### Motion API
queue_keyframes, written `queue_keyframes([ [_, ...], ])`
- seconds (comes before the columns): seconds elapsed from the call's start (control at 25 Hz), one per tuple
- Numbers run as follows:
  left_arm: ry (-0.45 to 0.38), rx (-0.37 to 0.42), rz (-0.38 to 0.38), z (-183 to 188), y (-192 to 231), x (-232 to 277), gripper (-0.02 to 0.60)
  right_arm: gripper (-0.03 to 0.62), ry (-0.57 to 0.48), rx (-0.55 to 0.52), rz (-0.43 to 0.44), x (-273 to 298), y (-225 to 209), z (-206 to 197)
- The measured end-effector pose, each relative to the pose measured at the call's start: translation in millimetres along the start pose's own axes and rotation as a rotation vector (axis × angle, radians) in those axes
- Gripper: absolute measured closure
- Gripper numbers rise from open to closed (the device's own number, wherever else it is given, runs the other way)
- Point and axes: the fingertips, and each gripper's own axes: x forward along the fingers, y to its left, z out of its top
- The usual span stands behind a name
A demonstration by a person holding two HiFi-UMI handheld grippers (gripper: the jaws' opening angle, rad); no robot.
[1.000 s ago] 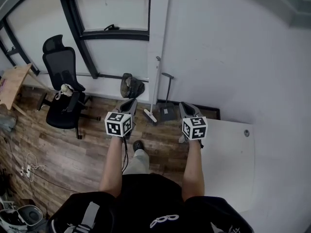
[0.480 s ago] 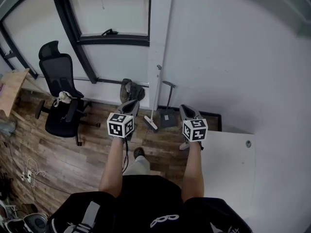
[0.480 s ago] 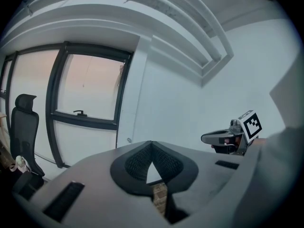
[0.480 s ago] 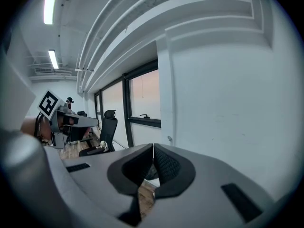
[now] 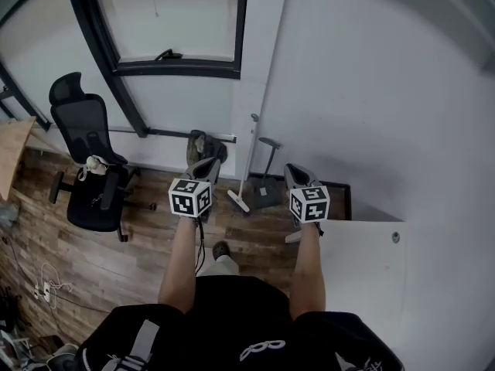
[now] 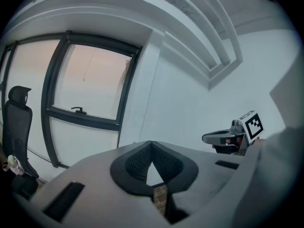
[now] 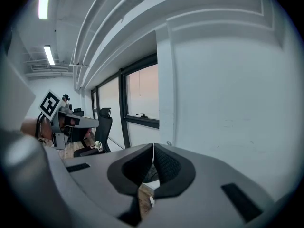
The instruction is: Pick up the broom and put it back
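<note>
Broom: the broom (image 5: 247,159) leaned on the white wall (image 5: 363,91) at the far side, its head down on the wooden floor (image 5: 116,246). In the head view it stood between the two grippers and beyond both.
Dustpan: a long-handled dustpan (image 5: 267,185) stood just right of the broom, near its head.
Left claw: the left gripper (image 5: 209,162) had its jaws closed tip to tip and held nothing. Only a patch of wall and floor showed through the gap behind the tips.
Right claw: the right gripper (image 5: 294,170) was likewise fully closed and empty.
Step in hand: by my judgement this was the approach to the broom, with no grasp begun.
Doing it well: one claw would need to open before it reached the handle. It should take the bare shaft above the head, on the side away from the dustpan. It should then close squarely across the shaft, so the broom would neither swing nor slide along the wall.
Risk: the broom only leaned there, so a nudge might have toppled it or knocked the dustpan.
Hidden: in both gripper views the jaws covered the lower middle. The left gripper view showed no broom, and the right gripper view showed at most slivers of it. Nothing showed where the broom belonged. A dark bundle (image 5: 207,144) left of the broom was hard to identify.
</note>
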Motion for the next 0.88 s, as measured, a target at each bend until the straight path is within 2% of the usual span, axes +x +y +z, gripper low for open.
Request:
queue_keyframes([
  [0.4,0.004,-0.047,-0.012,12,70,37,0.565,0.569,0.020,-0.020,-0.006,75,10,29],
  [0.6,0.015,-0.039,-0.041,11,77,51,0.565,0.569,0.043,-0.020,-0.009,97,10,28],
  [0.88,0.016,-0.035,-0.044,11,88,70,0.565,0.569,0.067,-0.015,0.008,126,2,23],
])
